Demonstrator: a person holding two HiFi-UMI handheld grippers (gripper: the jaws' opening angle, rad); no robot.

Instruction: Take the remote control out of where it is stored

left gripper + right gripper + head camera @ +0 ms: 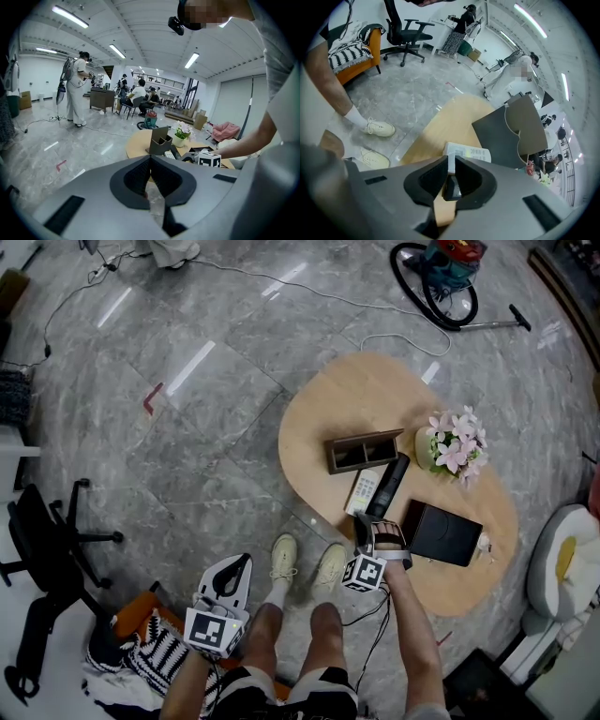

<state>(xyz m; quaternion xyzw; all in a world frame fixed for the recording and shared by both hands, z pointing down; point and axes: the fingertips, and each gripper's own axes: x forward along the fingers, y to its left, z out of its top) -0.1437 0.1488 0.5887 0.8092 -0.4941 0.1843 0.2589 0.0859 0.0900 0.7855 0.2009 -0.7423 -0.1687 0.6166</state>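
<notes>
head view: black remote [390,484] lies flat on the table [328,399], outside the storage box [364,450], just in front of the box's right end.
white remote [363,491]: also outside the box, flat, just beside the black remote, in front of the box's middle.
box: two compartments, both look empty from above.
right gripper [451,161]: at the end of the black remote farthest from the box. jaws narrow, with a dark glossy end between the pads, which look to be pressing on it. the white remote's corner shows just past the tips.
left gripper [150,158]: well apart from the box, off the table by the person's knee. jaws together, nothing in them.
around: flower pot [455,442] just right of the box. black flat case [442,532] farther from the box than the remotes.
step: my read is that the removal from the box is done. the right tongs are gripping the black remote on the tabletop.
next: needs a firm pinch on that end and a straight lift clear of the white remote, or that one could get dragged.
</notes>
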